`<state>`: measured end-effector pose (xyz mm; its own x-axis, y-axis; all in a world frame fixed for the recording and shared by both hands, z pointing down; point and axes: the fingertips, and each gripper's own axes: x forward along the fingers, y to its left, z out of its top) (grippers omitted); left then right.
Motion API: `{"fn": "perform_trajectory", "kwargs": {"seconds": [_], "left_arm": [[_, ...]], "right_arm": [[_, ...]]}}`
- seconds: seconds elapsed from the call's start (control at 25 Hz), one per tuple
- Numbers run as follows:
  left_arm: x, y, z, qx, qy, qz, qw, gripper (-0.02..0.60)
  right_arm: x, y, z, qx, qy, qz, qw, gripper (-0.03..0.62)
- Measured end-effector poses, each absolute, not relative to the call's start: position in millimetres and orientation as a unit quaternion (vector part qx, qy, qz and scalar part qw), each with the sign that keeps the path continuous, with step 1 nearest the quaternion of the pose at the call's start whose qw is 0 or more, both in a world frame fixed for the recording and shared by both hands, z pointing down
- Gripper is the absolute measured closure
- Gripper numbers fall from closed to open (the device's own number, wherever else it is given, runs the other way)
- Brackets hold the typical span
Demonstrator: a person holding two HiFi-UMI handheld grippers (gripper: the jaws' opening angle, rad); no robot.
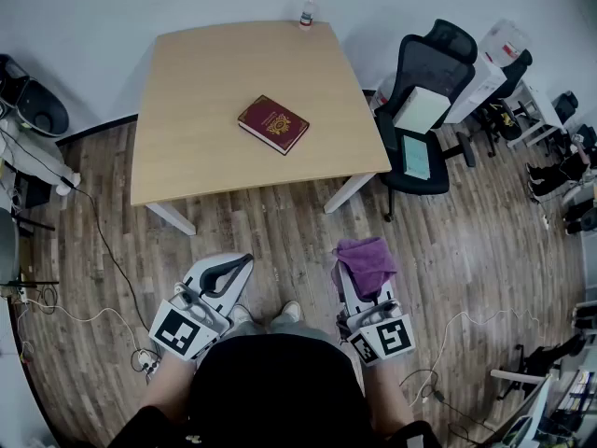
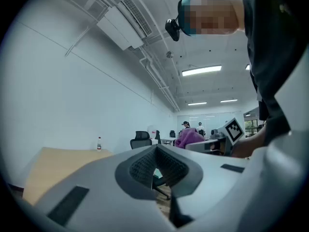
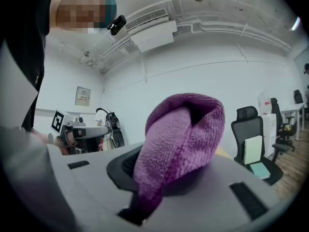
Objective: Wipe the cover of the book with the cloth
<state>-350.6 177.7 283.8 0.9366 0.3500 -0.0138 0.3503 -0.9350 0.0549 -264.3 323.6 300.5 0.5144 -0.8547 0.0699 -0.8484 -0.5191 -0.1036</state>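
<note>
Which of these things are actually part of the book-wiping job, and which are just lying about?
Job: dark red book; purple cloth in right gripper; wooden table.
Lying about: small bottle; black office chair.

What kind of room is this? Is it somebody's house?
Most likely an office or workroom, not a house. There are black swivel office chairs, a plain wooden table, and a big air conditioner fixed high on the wall, with strip lights on the ceiling.
</note>
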Motion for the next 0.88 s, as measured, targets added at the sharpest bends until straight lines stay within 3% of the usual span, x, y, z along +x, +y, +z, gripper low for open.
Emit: {"fn": "perform_trajectory", "kwargs": {"seconds": [0.32,0.6,0.88], "left_arm": [[-334,176,283,0.983,0.155,-0.01,0.094,0.563],[-316,190,287,0.991,0.116,-0.007,0.063,0.563],[-296,211,292,0.991,0.094,-0.001,0.093,0.563]], "right_arm": [[-251,338,304,-0.868,0.491,-0.062,0.036,0.525],[-230,362,310,-0.866,0.494,-0.062,0.044,0.525],[-200,389,313,-0.863,0.498,-0.06,0.065,0.525]]}}
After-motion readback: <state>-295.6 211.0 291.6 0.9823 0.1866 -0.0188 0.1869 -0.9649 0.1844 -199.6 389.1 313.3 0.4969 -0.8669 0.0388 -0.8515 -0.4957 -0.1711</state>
